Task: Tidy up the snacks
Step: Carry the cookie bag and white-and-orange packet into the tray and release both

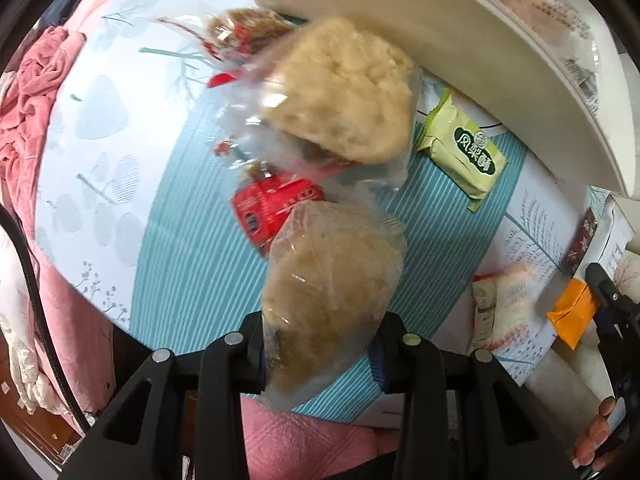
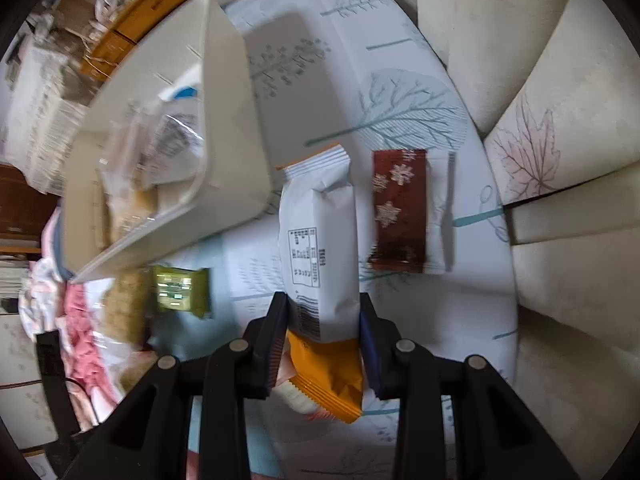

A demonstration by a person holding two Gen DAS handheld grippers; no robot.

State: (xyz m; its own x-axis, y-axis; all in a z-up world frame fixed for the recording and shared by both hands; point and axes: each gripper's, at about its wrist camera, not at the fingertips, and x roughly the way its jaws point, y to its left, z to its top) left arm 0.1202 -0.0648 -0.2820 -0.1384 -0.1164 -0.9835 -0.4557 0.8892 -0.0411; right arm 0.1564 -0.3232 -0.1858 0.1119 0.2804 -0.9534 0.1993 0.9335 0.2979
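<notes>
My left gripper (image 1: 320,344) is shut on a clear bag of tan puffed snack (image 1: 332,280), held above the bed. A second clear-wrapped tan snack (image 1: 344,92) hangs or lies just beyond it, below the white bin's rim (image 1: 500,52). My right gripper (image 2: 322,336) is shut on a white-and-orange snack packet (image 2: 320,248), lifted beside the white bin (image 2: 224,128), which holds clear-wrapped snacks (image 2: 160,148). The right gripper with the orange packet also shows in the left wrist view (image 1: 572,312).
On the teal and white sheet lie a green pastry packet (image 1: 460,148), a red packet (image 1: 272,204), a white packet (image 1: 500,308) and a brown snowflake packet (image 2: 400,208). Cream cushions (image 2: 560,120) stand to the right. A pink blanket (image 1: 28,112) lies left.
</notes>
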